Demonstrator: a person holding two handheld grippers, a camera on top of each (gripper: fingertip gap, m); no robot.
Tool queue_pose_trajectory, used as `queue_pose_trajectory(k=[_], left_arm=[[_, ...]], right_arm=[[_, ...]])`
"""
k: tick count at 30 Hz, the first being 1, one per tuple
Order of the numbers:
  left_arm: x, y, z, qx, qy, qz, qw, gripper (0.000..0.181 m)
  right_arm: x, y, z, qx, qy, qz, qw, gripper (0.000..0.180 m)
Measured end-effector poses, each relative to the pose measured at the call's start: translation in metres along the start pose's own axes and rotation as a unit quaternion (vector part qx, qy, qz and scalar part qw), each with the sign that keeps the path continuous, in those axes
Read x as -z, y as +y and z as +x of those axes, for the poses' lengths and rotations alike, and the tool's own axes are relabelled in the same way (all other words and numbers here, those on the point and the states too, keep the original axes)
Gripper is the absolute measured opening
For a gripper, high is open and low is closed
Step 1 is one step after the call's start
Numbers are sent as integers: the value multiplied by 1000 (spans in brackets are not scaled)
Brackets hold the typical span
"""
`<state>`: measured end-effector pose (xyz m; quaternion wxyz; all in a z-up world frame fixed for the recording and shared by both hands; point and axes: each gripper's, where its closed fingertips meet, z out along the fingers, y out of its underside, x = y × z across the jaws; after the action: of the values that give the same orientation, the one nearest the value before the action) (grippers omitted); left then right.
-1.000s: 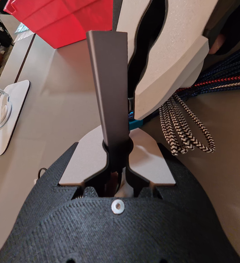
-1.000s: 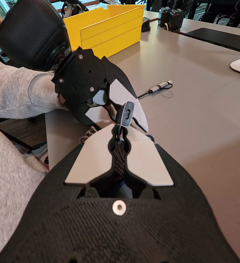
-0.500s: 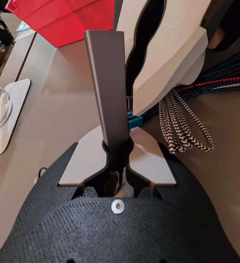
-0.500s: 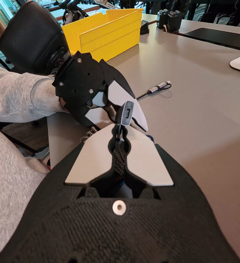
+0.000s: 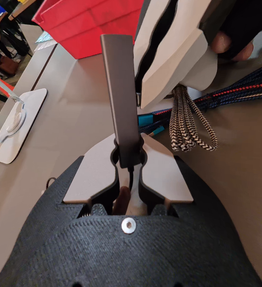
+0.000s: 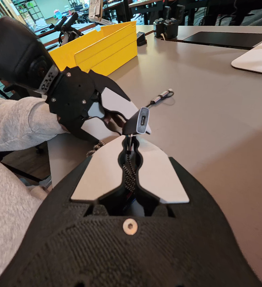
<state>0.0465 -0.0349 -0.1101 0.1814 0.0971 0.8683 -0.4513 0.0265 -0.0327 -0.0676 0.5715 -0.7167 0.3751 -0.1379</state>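
My left gripper (image 5: 128,139) is shut on a slim dark grey hub (image 5: 121,93) that stands up between its white fingers, its thin cable running back into the jaws. My right gripper (image 6: 129,136) is shut on the metal plug (image 6: 129,139) of a black-and-white braided cable (image 6: 129,174). The plug tip (image 5: 137,99) sits at the hub's right side; I cannot tell if it is inserted. In the right wrist view the hub's end port (image 6: 142,121) faces me, held by the left gripper (image 6: 132,121). The right gripper (image 5: 140,96) shows at the top right of the left wrist view.
Braided cables with teal plugs (image 5: 146,119) and a black-and-white loop (image 5: 189,128) lie right of the hub. A red bin (image 5: 88,23) and a white pad (image 5: 15,124) are beyond. A yellow bin (image 6: 104,49), a small adapter (image 6: 161,96), a black mat (image 6: 226,38) and a grey sleeve (image 6: 18,121) show too. My right fingertips sit around 5 cm from my left ones.
The right gripper has shifted farther up along the hub's side, uncovering the teal plugs on the table. The hub's end now looks closer and more tilted in the right wrist view.
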Motion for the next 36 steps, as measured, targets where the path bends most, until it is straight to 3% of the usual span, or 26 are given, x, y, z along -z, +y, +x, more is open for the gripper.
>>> queue_pose_trajectory(k=[20, 31, 36], left_arm=[[3, -4, -4, 29, -12, 11, 999, 24], [5, 0, -13, 167, 19, -2, 986, 29], [6, 6, -7, 243, 70, -17, 967, 32]], right_arm=[[0, 0, 0, -3, 1, 0, 1000, 7], [-5, -3, 3, -48, 0, 9, 999, 7], [-8, -1, 1, 11, 34, -15, 999, 7]])
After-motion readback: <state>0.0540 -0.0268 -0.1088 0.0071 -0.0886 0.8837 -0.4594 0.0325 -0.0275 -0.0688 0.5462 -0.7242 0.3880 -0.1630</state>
